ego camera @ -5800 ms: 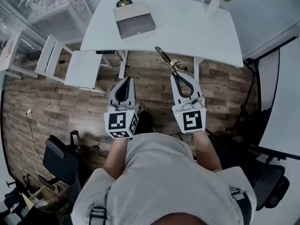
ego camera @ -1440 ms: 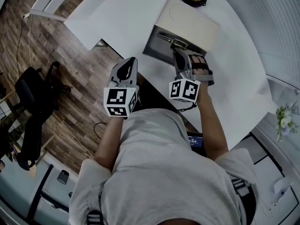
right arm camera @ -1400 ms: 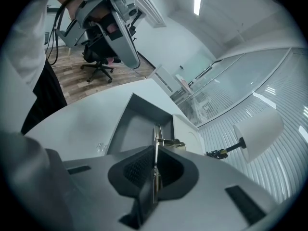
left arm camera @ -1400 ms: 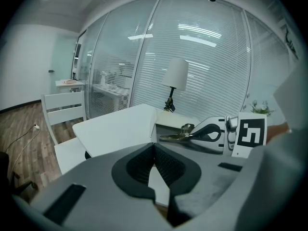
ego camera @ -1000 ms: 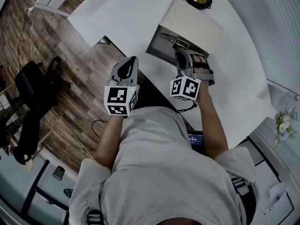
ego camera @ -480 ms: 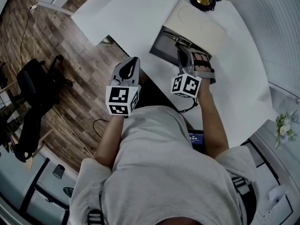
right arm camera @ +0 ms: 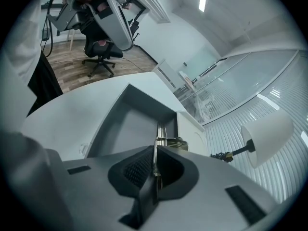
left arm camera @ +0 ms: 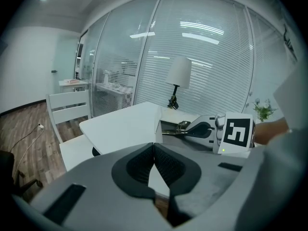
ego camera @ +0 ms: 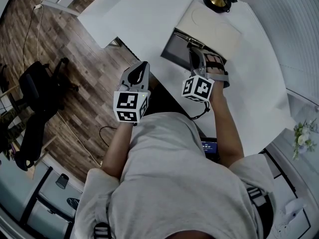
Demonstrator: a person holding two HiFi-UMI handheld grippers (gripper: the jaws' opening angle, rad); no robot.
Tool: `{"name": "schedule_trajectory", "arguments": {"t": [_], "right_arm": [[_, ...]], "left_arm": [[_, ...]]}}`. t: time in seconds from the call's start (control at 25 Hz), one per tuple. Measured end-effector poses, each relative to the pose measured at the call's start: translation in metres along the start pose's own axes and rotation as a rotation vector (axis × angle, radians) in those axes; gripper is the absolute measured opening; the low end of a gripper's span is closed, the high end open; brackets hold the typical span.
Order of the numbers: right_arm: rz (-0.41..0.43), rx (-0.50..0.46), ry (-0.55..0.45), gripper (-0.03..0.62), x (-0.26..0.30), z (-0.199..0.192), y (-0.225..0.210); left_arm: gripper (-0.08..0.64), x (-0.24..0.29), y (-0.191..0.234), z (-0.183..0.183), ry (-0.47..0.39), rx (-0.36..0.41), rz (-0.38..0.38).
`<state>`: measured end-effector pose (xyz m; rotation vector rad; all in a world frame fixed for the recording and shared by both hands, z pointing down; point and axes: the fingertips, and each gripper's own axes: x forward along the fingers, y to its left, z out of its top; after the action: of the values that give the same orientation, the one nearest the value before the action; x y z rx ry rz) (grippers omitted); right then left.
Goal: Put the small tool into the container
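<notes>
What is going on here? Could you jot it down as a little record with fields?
right gripper: shut on a metal tool
tool position: tip over the open box
box: grey inside, lid open, standing on the white table
left gripper: shut, nothing between its jaws, held near the table's edge

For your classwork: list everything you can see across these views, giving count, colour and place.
Table: one, white, ahead.
Container: one, grey, open, on the table.
Lid: one, cream, folded back behind it.
Small metal implement: one, silver and gold, over the container.
Lamp: one, white shade, far end of the table.
Office chair: one, black, on the wood floor.
Left tool: shut, empty.
Right tool: shut on the implement.
</notes>
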<state>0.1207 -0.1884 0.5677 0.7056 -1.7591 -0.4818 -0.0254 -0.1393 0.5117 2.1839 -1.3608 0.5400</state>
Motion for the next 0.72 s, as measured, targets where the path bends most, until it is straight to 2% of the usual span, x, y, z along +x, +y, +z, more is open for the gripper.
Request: {"name": "schedule_trajectory", "arguments": {"t": [0.72], "right_arm": [[0.026, 0.083, 0.002, 0.035, -0.011, -0.003, 0.001]], "left_arm": [[0.023, 0.004, -0.011, -0.011, 0.028, 0.023, -0.033]]}}
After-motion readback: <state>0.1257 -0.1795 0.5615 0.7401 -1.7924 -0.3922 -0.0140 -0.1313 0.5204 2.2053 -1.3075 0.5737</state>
